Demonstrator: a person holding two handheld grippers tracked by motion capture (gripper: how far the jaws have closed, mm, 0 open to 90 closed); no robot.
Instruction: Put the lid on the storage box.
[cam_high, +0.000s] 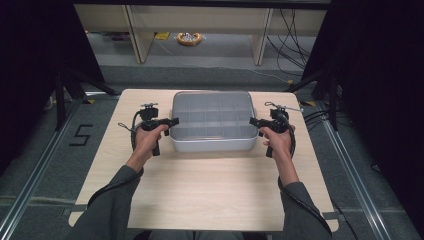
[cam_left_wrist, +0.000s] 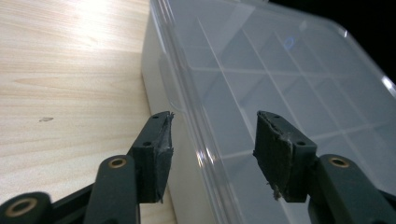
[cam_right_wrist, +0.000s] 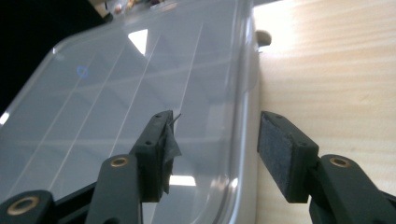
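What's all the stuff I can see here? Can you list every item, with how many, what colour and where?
compartment box: one, pale grey with a clear lid, divided into a grid of cells, on the far half of the table between the two grippers.
table: one, light wood top, centre of the high view.
coil on the floor: one, yellowish, beyond the table.
cables: several, black, on the floor far right.
floor marking: one, black, left of the table.
left gripper: one, black, at the box's left edge, jaws apart astride the lid rim, pads not pressing it.
right gripper: one, black, at the box's right edge, jaws likewise apart astride the rim.
sleeves: two, grey, bottom of the high view.
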